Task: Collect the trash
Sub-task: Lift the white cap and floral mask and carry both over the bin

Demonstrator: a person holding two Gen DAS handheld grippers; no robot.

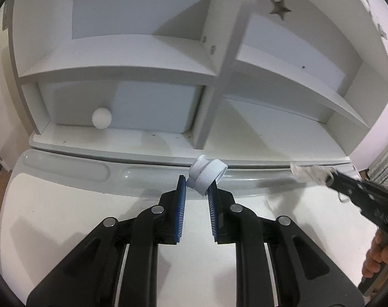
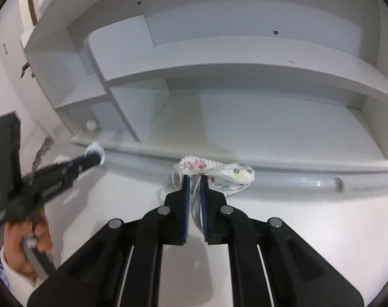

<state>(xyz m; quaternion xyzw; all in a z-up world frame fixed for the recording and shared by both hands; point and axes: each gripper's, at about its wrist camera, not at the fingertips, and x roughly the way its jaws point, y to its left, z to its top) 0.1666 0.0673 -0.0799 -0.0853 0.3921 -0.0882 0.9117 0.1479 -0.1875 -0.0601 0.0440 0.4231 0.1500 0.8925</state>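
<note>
While your left hand-held gripper is clamped on a white bottle cap, your right hand-held gripper is pinched together on a crumpled patterned wrapper. You hold both above the white counter, just short of the grey groove along its back edge. Beyond that groove stands the shelf, with a small white ball in its lower left compartment.
</note>
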